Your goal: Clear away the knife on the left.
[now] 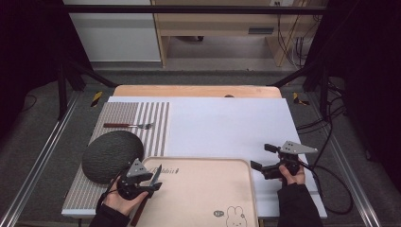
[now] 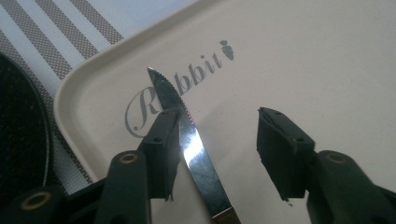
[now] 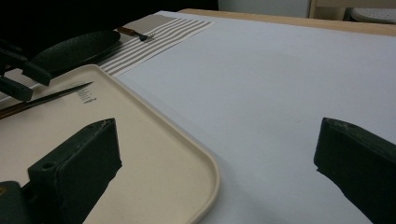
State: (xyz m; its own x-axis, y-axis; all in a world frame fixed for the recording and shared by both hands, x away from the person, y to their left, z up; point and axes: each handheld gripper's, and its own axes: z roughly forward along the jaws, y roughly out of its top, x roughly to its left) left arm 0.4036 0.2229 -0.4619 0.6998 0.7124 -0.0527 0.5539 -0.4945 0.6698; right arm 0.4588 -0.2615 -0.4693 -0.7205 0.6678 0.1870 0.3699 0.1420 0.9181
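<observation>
Steel knife (image 2: 194, 154) lies by the tray's (image 2: 70, 93) corner rim, between left tool's (image 2: 219, 135) released jaws.

Left hand-held gripper (image 1: 150, 182) low, jaws half-spread; right hand-held gripper (image 1: 263, 157) level, jaws wide apart.

One tray (image 1: 246, 189), one knife (image 2: 187, 135), one fork (image 1: 127, 126) — one dark plate (image 1: 111, 153), one striped placemat (image 1: 153, 123).

Wooden table (image 1: 198, 90) under white sheet (image 1: 227, 127), striped placemat (image 1: 142, 124), tray (image 1: 203, 189).
</observation>
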